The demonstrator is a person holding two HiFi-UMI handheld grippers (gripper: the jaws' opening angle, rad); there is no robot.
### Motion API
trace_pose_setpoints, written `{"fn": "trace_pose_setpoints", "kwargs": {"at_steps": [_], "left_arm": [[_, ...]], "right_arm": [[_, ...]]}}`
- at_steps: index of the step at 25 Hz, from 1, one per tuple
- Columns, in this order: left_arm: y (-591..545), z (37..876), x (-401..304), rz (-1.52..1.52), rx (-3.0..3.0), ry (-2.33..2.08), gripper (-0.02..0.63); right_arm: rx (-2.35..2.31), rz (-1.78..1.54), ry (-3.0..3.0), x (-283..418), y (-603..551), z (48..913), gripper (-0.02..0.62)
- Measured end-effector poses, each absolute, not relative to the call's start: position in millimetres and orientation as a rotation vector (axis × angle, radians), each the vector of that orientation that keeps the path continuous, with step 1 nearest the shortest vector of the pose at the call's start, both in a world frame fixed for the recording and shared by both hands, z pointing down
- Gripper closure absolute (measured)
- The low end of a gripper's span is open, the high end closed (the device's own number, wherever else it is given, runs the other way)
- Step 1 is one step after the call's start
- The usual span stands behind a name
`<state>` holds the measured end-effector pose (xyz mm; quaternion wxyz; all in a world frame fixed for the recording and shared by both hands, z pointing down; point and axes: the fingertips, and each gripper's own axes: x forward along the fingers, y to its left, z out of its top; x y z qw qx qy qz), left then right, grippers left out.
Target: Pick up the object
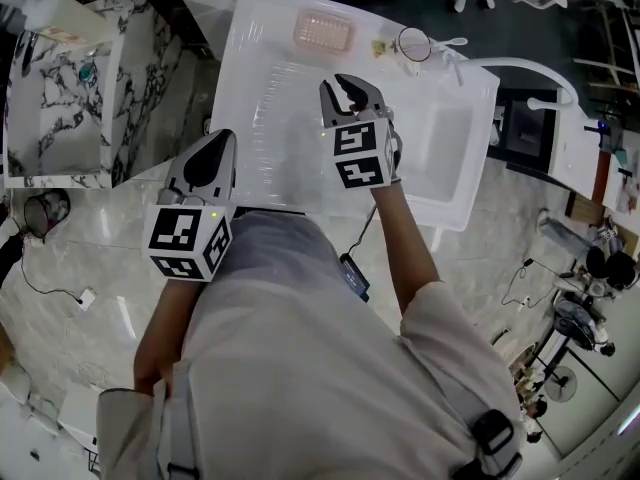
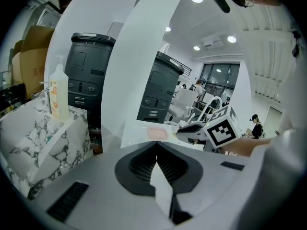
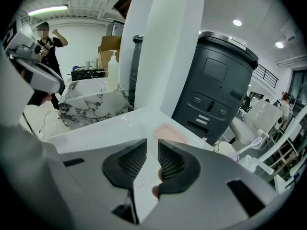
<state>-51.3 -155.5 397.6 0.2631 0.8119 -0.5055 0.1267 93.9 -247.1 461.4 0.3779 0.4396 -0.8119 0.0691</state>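
A pink rectangular object (image 1: 323, 31) lies flat at the far side of the white counter (image 1: 270, 108); it also shows ahead in the left gripper view (image 2: 157, 132) and as the same pink object (image 3: 169, 133) just past the jaws in the right gripper view. My right gripper (image 1: 350, 92) hovers over the counter's middle, short of the pink object. Its jaws (image 3: 152, 145) stand a narrow gap apart, with only counter showing between them. My left gripper (image 1: 210, 154) hangs off the counter's near left edge, its pads (image 2: 156, 146) meeting at the tip with nothing in them.
A sink basin (image 1: 441, 144) with a white faucet (image 1: 520, 67) lies right of my right gripper. A round white dish with a toothbrush (image 1: 414, 44) sits near the pink object. A marble-patterned box (image 1: 70, 98) stands at the left, and a dark bin (image 3: 216, 80) behind the counter.
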Motion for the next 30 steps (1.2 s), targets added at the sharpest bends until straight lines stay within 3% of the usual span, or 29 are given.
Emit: {"fn": "trace_pose_setpoints", "kwargs": {"at_steps": [30], "left_arm": [[-166,412,-63,0.356,2.141,-1.329,0.603]], "right_arm": [[1.008,0.036,-1.891,94,-293,521,0.514]]}}
